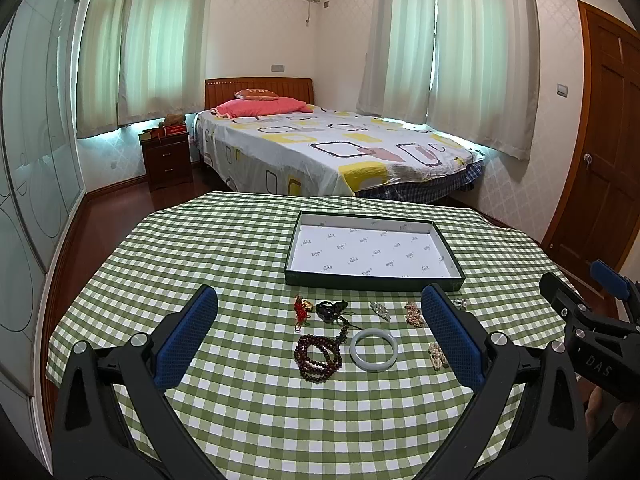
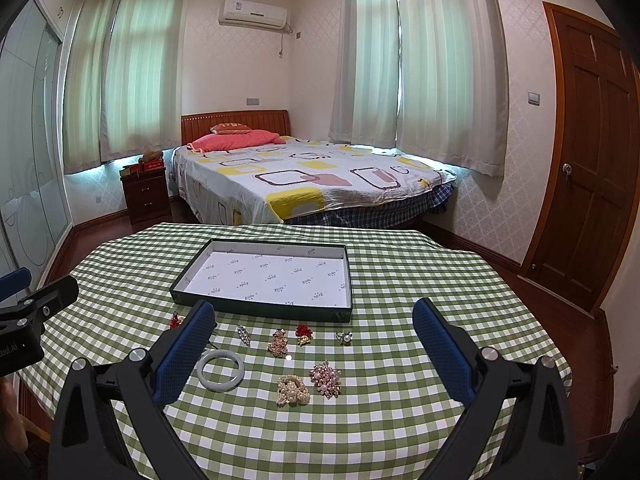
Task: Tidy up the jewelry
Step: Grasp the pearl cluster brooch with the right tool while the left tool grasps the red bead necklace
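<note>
Tongs spread wide and holding nothing hover over a gingham-covered counter [image 1: 248, 420]: the left tongs [image 1: 320, 336] frame a dark bead necklace [image 1: 318, 358] and a pale jade bangle [image 1: 373, 349], while the right tongs [image 2: 314, 354] frame a pearl cluster [image 2: 293, 390] and a pink pearl brooch [image 2: 326, 379]. Every piece lies loose on the cloth, in two rough rows running left to right, between the tongs and the shallow dark tray [image 1: 374, 282], whose white-lined floor holds nothing yet. The tray sits beyond the jewelry with its long side across the view, so any piece travels forward, away from the person. The bangle lies flat, just right of the necklace and nearer the left tongs; the pearl cluster and brooch, side by side, fall to the right. A bed [image 2: 304, 184] stands well behind the counter
</note>
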Tool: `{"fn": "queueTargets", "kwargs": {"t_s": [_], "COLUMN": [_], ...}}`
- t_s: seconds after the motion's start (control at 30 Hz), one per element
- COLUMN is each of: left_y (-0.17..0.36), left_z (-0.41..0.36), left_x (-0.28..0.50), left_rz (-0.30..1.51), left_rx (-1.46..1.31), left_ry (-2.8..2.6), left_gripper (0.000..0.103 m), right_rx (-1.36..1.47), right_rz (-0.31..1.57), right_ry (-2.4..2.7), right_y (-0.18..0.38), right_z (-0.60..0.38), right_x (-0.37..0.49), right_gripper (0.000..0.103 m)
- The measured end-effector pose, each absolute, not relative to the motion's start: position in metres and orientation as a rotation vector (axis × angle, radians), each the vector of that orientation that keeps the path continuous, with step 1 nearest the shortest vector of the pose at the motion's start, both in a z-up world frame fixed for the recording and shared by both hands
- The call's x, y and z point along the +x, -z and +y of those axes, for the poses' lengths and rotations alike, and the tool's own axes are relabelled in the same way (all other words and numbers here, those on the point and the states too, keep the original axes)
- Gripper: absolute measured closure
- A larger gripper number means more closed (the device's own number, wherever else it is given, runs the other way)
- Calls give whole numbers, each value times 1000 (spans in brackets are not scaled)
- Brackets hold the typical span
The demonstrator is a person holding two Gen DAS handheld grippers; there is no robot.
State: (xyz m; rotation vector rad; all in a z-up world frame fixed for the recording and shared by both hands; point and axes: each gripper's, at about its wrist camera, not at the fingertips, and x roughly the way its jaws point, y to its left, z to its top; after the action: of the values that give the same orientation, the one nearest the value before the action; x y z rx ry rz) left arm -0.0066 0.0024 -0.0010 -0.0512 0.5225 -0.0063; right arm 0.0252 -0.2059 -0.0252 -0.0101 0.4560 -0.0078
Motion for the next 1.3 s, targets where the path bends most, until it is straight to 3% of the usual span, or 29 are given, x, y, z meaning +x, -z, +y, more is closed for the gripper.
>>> {"fn": "queueTargets", "kwargs": {"t_s": [0.4, 0.9, 1.3], "left_y": [18, 144, 177], "left_z": [5, 18, 8], "left_x": [6, 81, 113], "left_rz": [553, 837, 917], "left_rx": [-34, 5, 14], "left_ry": [1, -41, -19], "left_gripper": [4, 4, 5], "right_rx": [3, 26, 50], "right_rz": [480, 684, 752], "right_ry": [-7, -7, -9], "right_y": [36, 140, 169], "right_z": [-209, -223, -232], "right_x": [37, 95, 115], "right_gripper": [6, 6, 6]}}
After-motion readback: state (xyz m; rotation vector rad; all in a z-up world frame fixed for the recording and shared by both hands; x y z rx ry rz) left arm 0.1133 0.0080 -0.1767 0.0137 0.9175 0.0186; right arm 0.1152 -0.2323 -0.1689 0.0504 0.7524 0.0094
